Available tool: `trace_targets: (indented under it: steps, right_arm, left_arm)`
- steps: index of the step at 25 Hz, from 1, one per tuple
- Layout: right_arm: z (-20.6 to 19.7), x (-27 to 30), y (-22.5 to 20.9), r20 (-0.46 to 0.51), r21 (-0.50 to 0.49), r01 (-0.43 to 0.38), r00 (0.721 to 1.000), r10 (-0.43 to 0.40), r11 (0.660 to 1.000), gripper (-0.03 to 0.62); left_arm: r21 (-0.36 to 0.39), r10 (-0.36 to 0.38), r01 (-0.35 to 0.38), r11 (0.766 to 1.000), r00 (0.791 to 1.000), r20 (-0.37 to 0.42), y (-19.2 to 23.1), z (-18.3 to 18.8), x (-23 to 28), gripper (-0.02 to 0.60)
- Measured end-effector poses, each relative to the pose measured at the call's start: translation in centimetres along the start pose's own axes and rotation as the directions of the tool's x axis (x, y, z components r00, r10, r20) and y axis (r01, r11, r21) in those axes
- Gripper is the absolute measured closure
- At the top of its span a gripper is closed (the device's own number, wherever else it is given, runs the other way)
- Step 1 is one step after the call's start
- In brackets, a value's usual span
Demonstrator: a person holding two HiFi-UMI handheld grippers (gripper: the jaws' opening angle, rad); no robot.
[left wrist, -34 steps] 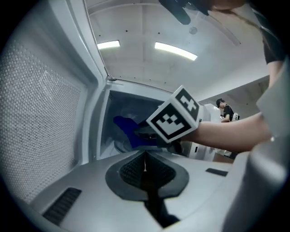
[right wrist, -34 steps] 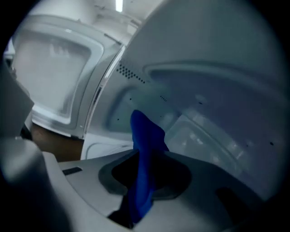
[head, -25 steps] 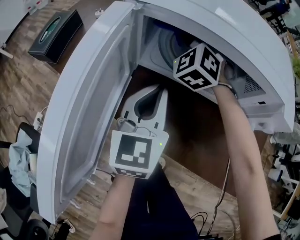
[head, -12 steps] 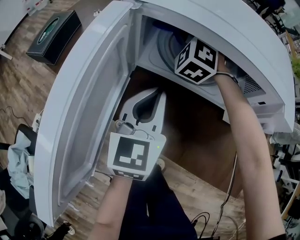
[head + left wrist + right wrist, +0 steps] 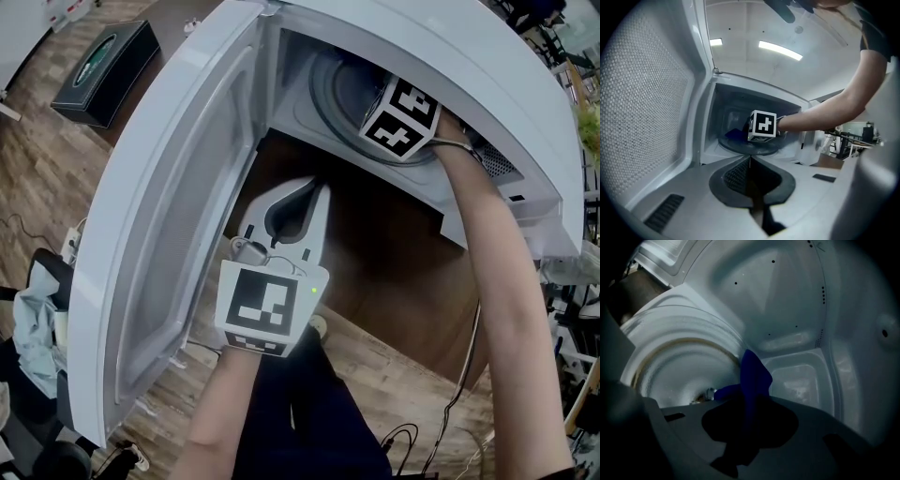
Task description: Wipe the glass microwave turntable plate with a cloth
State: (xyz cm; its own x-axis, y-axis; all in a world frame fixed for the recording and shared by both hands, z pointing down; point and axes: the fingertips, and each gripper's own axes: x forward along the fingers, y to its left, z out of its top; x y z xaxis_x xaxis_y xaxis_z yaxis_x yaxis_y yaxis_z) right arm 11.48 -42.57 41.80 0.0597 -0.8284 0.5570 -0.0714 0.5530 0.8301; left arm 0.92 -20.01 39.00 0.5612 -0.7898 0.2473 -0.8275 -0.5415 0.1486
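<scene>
Two hand-held grippers work at an open white microwave (image 5: 487,66), whose door (image 5: 169,216) is swung wide toward the left of the head view. Right gripper (image 5: 746,404): reaching into the cavity, jaws clenched on a blue cloth (image 5: 752,373) that stands up between them, its lower fold resting on the plate. Glass turntable plate (image 5: 679,366): lying flat on the cavity floor. Left gripper (image 5: 750,159): outside, in front of the opening, pointing toward the cavity, jaws pressed together with nothing between them.

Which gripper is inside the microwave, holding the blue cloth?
The right gripper, shut on the blue cloth by the glass plate; the left gripper is outside, empty.
</scene>
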Motion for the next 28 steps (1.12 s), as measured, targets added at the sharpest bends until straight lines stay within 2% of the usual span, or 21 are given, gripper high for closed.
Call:
trace_targets:
  steps: [4, 8, 16, 19, 22, 24, 28]
  right_arm:
    - [-1.8, -0.5, -0.9, -0.088, -0.025, 0.038, 0.995, -0.040, 0.999, 0.531]
    - [-4.0, -0.3, -1.2, -0.187, -0.003, 0.055, 0.981, -0.055, 0.998, 0.531]
    - [-7.6, -0.7, -0.7, -0.365, 0.119, 0.018, 0.931, 0.027, 0.993, 0.537]
    - [-7.6, -1.0, -1.0, -0.355, 0.140, 0.054, 0.935, 0.000, 0.989, 0.533]
    - [-6.0, -2.0, -2.2, -0.289, 0.106, 0.147, 0.951, -0.111, 0.983, 0.530]
    - [-4.5, -3.0, -2.9, -0.217, 0.120, 0.196, 0.962, -0.167, 0.973, 0.530]
    - [-0.8, -5.5, -2.3, -0.035, 0.205, 0.143, 0.990, -0.139, 0.968, 0.530]
  left_arm:
    - [0.003, -0.009, 0.009, 1.000, 1.000, -0.002, -0.2, 0.0, 0.1, 0.575]
    - [0.014, -0.015, 0.015, 1.000, 1.000, -0.004, -0.3, 0.2, 0.2, 0.575]
    - [0.011, -0.010, 0.010, 1.000, 1.000, -0.010, -0.1, 0.0, 0.0, 0.575]
    - [0.007, -0.012, 0.012, 1.000, 1.000, -0.010, -0.2, -0.1, 0.0, 0.575]
    - [0.008, -0.013, 0.013, 1.000, 1.000, -0.012, -0.2, -0.2, -0.1, 0.575]
    - [0.015, -0.012, 0.012, 1.000, 1.000, -0.016, -0.1, -0.3, -0.3, 0.575]
    - [0.015, 0.000, 0.000, 1.000, 1.000, -0.019, 0.4, -0.5, -0.5, 0.575]
